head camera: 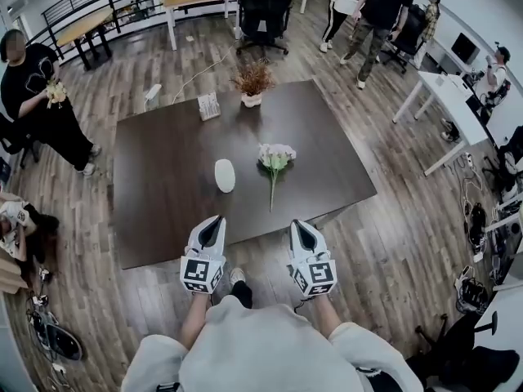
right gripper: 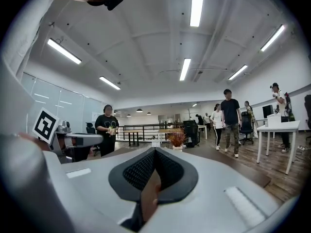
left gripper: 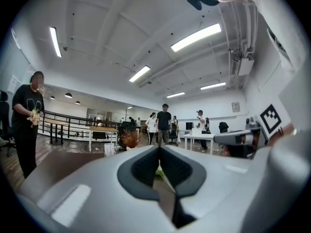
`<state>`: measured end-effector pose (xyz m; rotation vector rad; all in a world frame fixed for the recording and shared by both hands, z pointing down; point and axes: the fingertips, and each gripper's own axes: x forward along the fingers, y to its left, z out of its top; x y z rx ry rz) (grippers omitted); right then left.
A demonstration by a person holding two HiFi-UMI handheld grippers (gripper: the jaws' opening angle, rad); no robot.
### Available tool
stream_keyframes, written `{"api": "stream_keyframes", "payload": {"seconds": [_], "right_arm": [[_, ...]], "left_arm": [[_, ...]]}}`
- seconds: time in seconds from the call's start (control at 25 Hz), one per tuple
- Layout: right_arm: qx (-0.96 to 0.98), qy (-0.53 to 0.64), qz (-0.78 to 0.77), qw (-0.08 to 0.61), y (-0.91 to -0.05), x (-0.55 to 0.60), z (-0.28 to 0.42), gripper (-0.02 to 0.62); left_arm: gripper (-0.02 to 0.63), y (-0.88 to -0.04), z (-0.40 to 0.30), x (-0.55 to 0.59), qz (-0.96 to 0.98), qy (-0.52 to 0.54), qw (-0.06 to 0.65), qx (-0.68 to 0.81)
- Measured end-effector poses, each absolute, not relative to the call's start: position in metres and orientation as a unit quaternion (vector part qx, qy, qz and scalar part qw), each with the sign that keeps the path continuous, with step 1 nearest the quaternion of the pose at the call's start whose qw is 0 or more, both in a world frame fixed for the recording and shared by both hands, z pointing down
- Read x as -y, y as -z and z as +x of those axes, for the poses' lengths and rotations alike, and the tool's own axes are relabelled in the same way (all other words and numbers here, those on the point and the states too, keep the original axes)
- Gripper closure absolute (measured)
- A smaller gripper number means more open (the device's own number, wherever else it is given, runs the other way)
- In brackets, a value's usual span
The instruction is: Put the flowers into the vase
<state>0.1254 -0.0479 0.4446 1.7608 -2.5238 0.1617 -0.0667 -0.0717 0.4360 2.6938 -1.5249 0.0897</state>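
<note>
Left claw and right claw hover shut, empty, before the desk; the flowers lie ahead beside the vase, stem pointing back toward the right claw (nearer).

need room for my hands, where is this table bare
Bare: the table left of the white vase, and its right side beyond the flowers. Crowded: the centre, and the far edge with the dried plant pot and small white stand.
</note>
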Motion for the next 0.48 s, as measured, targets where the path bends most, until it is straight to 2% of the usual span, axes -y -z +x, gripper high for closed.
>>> {"api": "stream_keyframes", "payload": {"seconds": [0.24, 0.48], "right_arm": [[0.82, -0.04, 0.57, 0.027, -0.43, 0.137, 0.102, 0.598], [0.819, -0.056, 0.569, 0.037, -0.449, 0.179, 0.09, 0.598]], "left_arm": [[0.597, -0.422, -0.093, 0.158, 0.866, -0.018, 0.008, 0.5], [0.597, -0.447, -0.111, 0.197, 0.862, -0.034, 0.027, 0.504]]}}
